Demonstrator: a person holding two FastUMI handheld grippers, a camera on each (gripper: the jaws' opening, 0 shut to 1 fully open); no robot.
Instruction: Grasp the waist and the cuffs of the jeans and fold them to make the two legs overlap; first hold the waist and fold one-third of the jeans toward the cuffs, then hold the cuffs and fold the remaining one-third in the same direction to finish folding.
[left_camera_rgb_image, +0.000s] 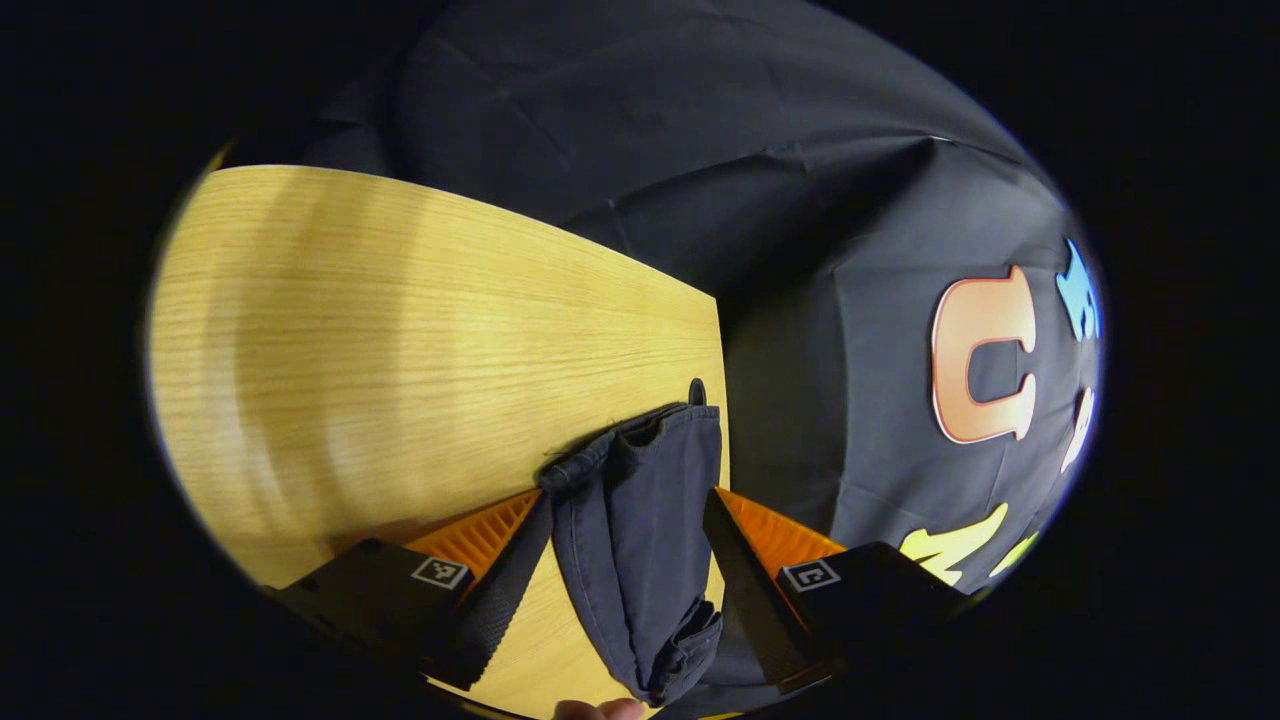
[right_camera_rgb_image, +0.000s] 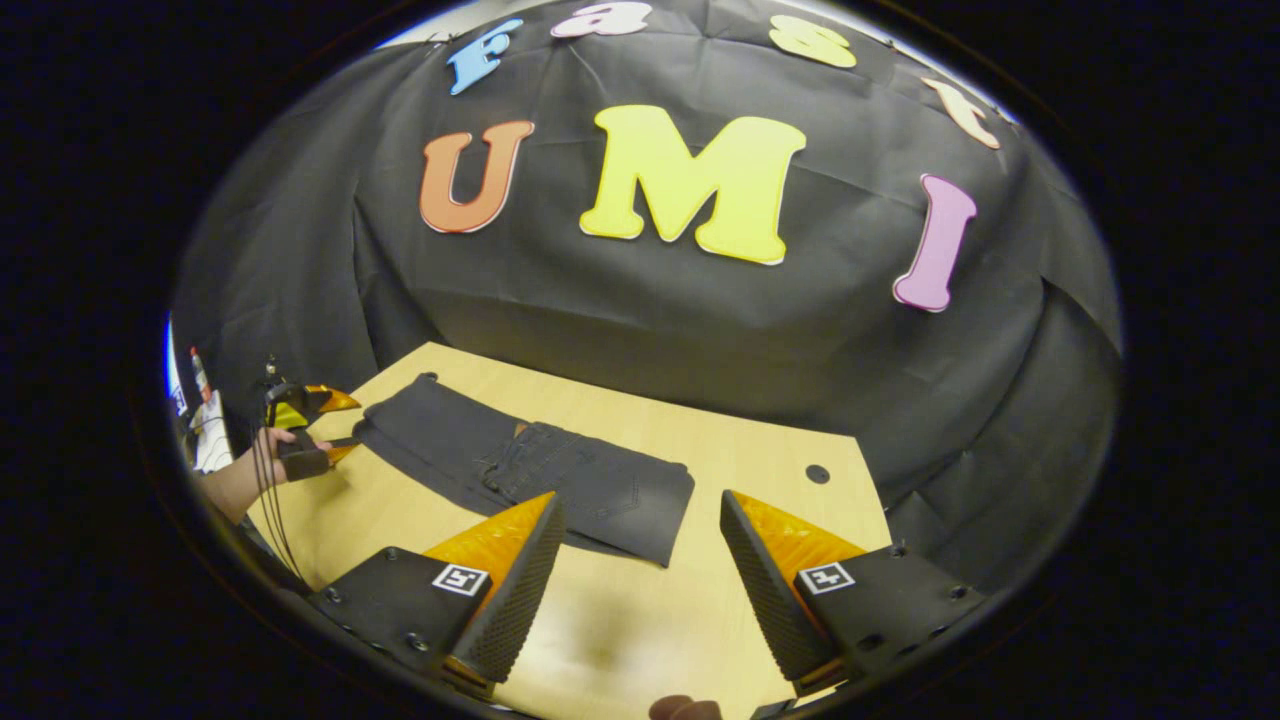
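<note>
Dark jeans (right_camera_rgb_image: 560, 480) lie flat across the wooden table (right_camera_rgb_image: 620, 620), their near-right end a folded edge with a pocket showing on top. My right gripper (right_camera_rgb_image: 640, 500) hovers open just short of that edge, holding nothing. In the left gripper view the cuff end of the jeans (left_camera_rgb_image: 640, 520) lies bunched between the fingers of my left gripper (left_camera_rgb_image: 625, 498), which stands open astride it near the table's edge. The right gripper view also has the left gripper (right_camera_rgb_image: 335, 450) at the far cuff end, held by a hand (right_camera_rgb_image: 250, 470).
The table's edge (left_camera_rgb_image: 722, 400) runs right beside the cuffs, with a small round hole (left_camera_rgb_image: 697, 390) by it. Another hole (right_camera_rgb_image: 817, 473) sits near the table's right corner. Black cloth walls close off the back and sides. Bare wood (left_camera_rgb_image: 400, 330) stretches left of the cuffs.
</note>
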